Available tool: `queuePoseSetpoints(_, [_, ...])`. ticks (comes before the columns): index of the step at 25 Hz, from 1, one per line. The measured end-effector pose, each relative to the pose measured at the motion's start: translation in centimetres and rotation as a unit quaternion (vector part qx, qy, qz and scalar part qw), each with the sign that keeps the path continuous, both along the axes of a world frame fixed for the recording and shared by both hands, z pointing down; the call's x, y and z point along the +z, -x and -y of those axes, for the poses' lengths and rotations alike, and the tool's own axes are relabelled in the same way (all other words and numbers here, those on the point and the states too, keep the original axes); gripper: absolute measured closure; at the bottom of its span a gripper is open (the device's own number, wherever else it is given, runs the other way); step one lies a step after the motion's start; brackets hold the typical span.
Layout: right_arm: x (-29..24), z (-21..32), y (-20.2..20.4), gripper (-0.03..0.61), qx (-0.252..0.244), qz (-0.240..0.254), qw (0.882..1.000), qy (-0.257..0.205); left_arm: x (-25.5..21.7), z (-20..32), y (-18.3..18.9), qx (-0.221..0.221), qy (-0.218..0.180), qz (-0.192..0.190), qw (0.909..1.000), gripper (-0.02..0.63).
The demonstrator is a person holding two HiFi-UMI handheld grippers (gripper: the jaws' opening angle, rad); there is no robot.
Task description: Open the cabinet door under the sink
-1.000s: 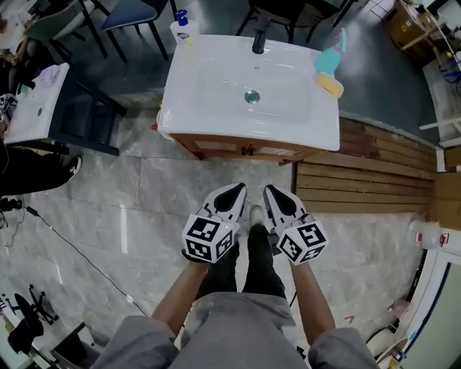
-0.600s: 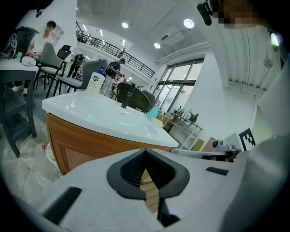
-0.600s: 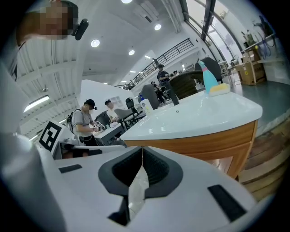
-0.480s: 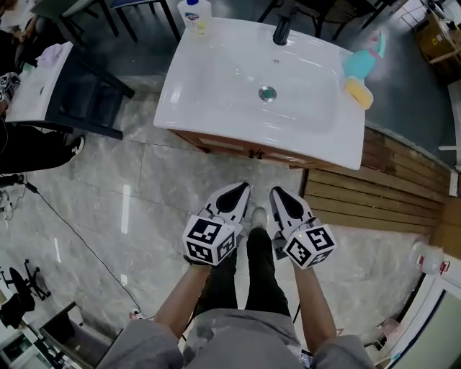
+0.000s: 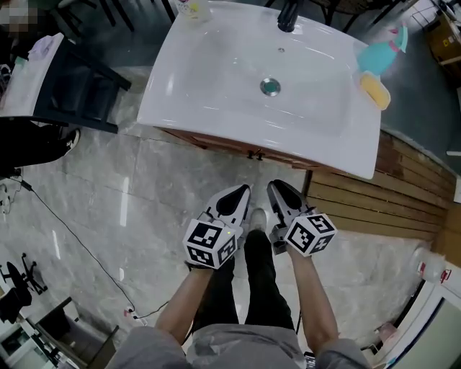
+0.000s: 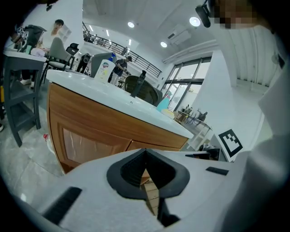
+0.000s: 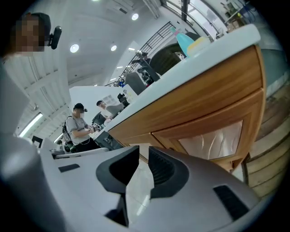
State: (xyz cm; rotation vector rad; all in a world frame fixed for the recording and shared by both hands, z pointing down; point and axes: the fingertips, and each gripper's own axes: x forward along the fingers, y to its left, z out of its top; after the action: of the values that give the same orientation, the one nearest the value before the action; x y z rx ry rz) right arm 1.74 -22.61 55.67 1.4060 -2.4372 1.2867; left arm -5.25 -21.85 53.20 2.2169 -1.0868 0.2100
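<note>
The wooden cabinet (image 5: 209,141) stands under the white sink (image 5: 216,86), with small dark door handles (image 5: 253,154) at the middle of its front. In the gripper views its doors (image 6: 90,145) (image 7: 213,140) are shut and have pale glass panels. My left gripper (image 5: 235,196) (image 6: 145,152) is shut and empty, a short way in front of the cabinet. My right gripper (image 5: 279,192) (image 7: 144,148) is beside it, jaws opening with a narrow gap and nothing between them. Neither touches the cabinet.
A black faucet (image 5: 288,14), a soap bottle (image 5: 191,7), a teal bottle (image 5: 382,54) and a yellow sponge (image 5: 374,90) sit on the sink. A dark stand (image 5: 68,90) is at the left, wooden decking (image 5: 374,209) at the right, a cable (image 5: 72,238) on the marble floor.
The sink has grown larger and nearer in the head view as both grippers came lower toward the cabinet front. The right gripper has rolled a little.
</note>
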Motion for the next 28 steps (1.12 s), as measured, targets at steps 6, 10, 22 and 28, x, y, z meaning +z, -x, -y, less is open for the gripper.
queuePoseSetpoints(6, [3.8,0.8,0.1,0.511,-0.004,0.014,0.999,0.029,2.8,1.2,0.0,-0.014,0.005,0.005,0.9999,0.609])
queuePoseSetpoints(10, [6.3,1.4,0.1,0.508,0.002,0.020,0.999,0.042,4.8,1.7,0.0,-0.017,0.007,0.009,0.9998,0.609])
queuePoseSetpoints(22, [15.3,4.2,-0.2,0.465,0.039,0.067,0.991,0.113,10.0,2.7,-0.3,-0.008,0.006,0.019,0.9998,0.609])
queuePoseSetpoints(28, [17.2,5.7,0.3,0.442,0.036,0.090,0.987,0.128,11.7,3.3,0.3,-0.013,0.007,0.022,0.9996,0.609])
